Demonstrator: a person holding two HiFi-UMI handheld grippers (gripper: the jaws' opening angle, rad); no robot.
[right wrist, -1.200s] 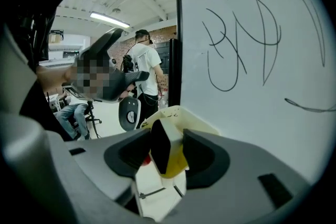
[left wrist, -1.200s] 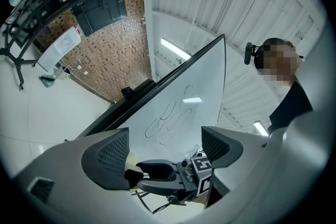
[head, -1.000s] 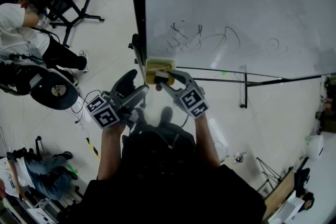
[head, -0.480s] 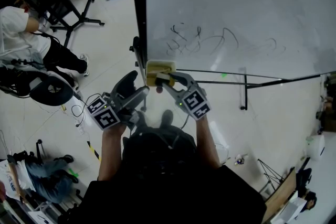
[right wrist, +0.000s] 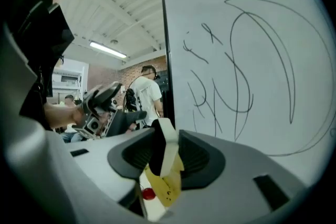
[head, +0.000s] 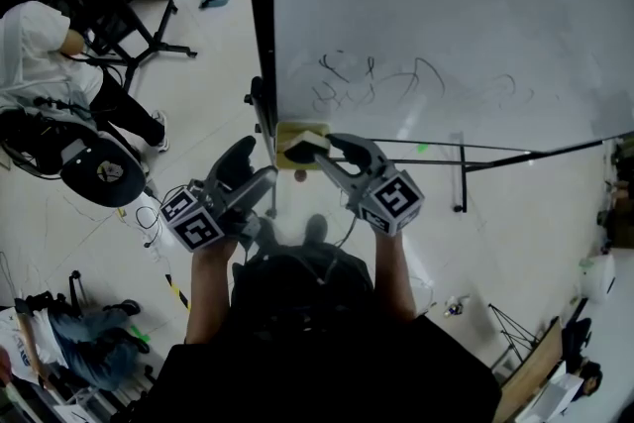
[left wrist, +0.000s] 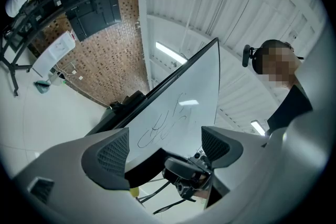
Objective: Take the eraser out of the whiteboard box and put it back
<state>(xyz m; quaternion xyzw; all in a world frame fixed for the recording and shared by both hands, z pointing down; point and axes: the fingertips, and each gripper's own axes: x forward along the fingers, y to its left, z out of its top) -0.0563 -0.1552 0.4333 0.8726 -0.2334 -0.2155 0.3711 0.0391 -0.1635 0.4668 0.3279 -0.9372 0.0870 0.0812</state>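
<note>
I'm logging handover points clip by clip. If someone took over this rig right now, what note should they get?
Left claw: open and empty, just left of the box.
Right claw: its jaws have just been closing and are now clamped on the eraser.
Things: the eraser is just above the yellow whiteboard box, which sits at the lower left corner of the whiteboard.
Done: the eraser has been taken out of the box.
Left: lower it back into the box, open the claw and pull away.
</note>
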